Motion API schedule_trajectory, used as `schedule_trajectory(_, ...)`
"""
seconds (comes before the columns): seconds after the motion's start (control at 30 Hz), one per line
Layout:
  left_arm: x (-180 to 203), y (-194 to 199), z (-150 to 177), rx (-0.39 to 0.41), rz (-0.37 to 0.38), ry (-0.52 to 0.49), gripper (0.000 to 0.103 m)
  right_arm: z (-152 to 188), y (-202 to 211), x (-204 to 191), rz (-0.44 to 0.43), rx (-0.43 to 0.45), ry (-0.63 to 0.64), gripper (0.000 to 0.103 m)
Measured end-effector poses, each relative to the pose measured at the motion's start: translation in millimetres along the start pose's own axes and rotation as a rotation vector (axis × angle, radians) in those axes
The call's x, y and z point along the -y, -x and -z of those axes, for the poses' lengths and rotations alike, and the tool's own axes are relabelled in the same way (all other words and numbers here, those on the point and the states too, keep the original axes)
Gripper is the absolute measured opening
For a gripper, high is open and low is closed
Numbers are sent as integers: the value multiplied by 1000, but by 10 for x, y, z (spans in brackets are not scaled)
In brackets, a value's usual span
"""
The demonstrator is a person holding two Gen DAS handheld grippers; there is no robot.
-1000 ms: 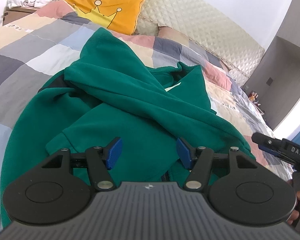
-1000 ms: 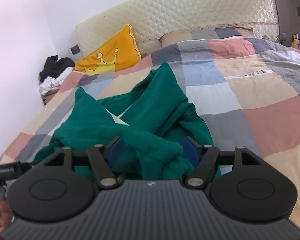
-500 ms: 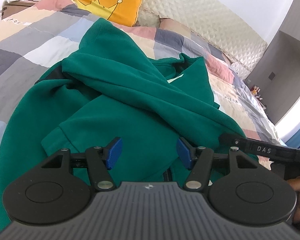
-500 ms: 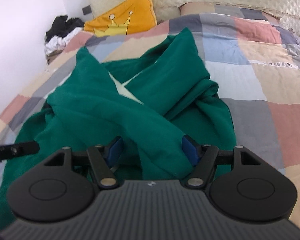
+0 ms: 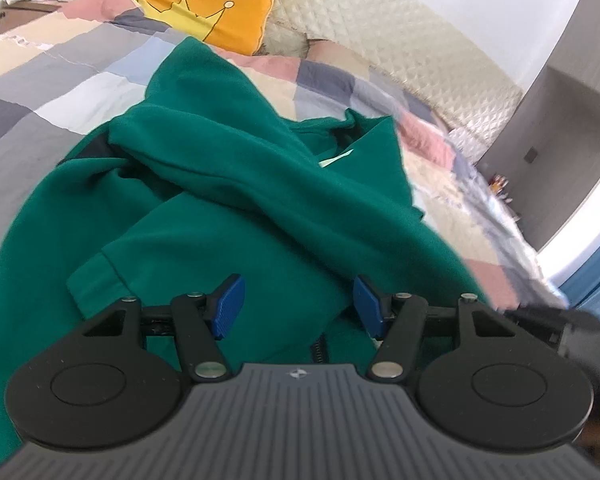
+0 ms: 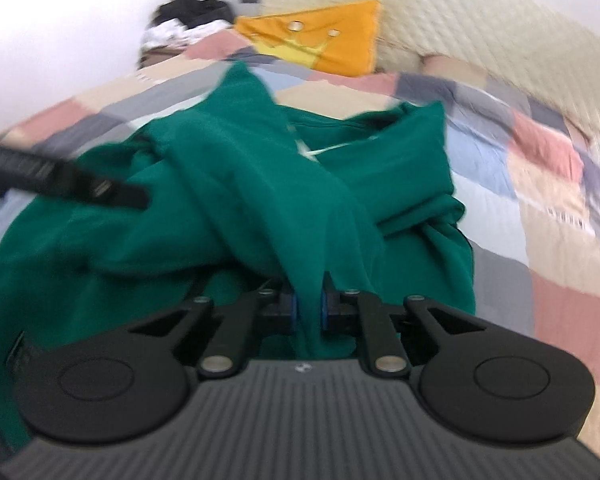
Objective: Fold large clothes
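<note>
Right claw (image 6: 305,307) is clamped on a fold of the green garment (image 6: 260,200); the pinched cloth hides both pad faces, and this view is motion-blurred. Left claw (image 5: 296,307) stands wide with nothing between its blue pads (image 5: 229,305), low over the garment's near edge. Largest item, the bed (image 5: 32,92) with its patchwork cover, carries the crumpled garment at centre, sleeves crossed. Bare cover remains to either side of the garment. An orange crown pillow (image 5: 204,16) leans on the headboard (image 5: 400,52). Only the left view shows the sleeve cuff (image 5: 96,280) and a short zipper section (image 5: 319,350).
</note>
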State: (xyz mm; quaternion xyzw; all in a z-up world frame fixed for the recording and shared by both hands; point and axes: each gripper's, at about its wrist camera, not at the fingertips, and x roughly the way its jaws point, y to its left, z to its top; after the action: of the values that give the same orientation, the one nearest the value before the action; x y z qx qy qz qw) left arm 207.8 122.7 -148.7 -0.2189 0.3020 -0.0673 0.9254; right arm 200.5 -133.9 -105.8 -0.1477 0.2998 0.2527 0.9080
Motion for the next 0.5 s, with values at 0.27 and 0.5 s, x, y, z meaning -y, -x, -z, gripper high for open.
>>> schedule_trajectory(0.27,-150,-61,7,-47,220,167,70,152,94,-379,7,-43,152,13)
schedule_trajectory(0.5,-279,-237,36,-80,313,299,74,225,51,-530,-20,-102,205,13)
